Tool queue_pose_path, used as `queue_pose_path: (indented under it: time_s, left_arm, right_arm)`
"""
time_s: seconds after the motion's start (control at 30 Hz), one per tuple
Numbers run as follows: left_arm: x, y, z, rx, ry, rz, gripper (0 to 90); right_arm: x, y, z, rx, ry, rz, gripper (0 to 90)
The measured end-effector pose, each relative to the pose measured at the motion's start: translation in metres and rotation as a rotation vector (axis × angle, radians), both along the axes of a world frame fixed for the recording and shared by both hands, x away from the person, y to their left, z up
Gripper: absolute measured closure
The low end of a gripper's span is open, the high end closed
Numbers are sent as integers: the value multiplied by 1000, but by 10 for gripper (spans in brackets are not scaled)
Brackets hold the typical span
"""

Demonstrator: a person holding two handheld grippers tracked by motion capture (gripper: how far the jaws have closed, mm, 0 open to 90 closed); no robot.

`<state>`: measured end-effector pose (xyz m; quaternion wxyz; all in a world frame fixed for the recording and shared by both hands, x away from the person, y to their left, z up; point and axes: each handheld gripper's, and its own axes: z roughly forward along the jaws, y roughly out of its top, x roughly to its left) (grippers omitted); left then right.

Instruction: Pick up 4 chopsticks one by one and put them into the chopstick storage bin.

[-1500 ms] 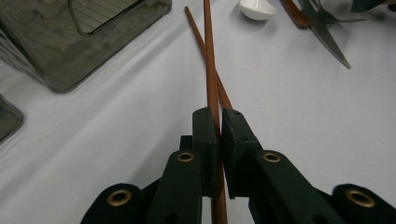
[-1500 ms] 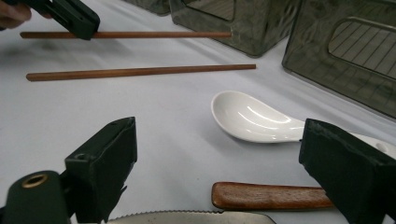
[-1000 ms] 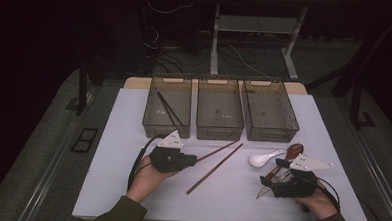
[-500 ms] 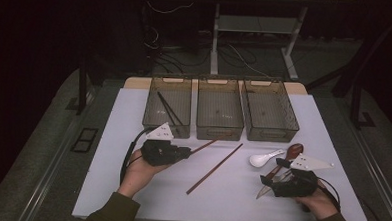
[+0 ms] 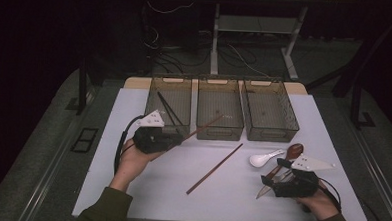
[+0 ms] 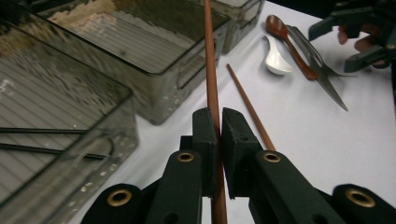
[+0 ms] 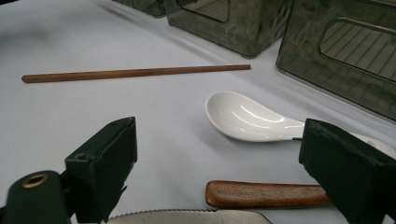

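A brown chopstick (image 6: 211,70) is clamped by the left gripper (image 5: 175,138) just before the left bin (image 5: 169,105); right of that bin, the right gripper (image 5: 267,182) is held released

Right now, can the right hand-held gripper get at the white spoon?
Probably yes. The right hand-held gripper stands open, and the white spoon lies just ahead on bare table; only the wooden-handled spoon and knife lie nearer.
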<state>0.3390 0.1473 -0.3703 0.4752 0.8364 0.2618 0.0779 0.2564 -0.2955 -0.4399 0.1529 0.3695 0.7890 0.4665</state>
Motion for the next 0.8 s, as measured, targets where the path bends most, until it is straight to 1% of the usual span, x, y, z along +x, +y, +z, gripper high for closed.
queue_pose_path:
  time_s: [0.2,0.4,0.5,0.8]
  left_arm:
    - [14,5,5,9,-19,29,838]
    - [27,9,9,-6,-27,60,837]
    - [33,11,12,-2,-32,72,838]
    - [53,17,27,26,-49,110,837]
  right_arm:
    - [-1,-1,0,3,5,-6,110]
    - [-2,-3,0,3,5,-13,110]
    - [-2,-4,0,5,4,-19,111]
    - [-3,-3,0,2,0,-15,110]
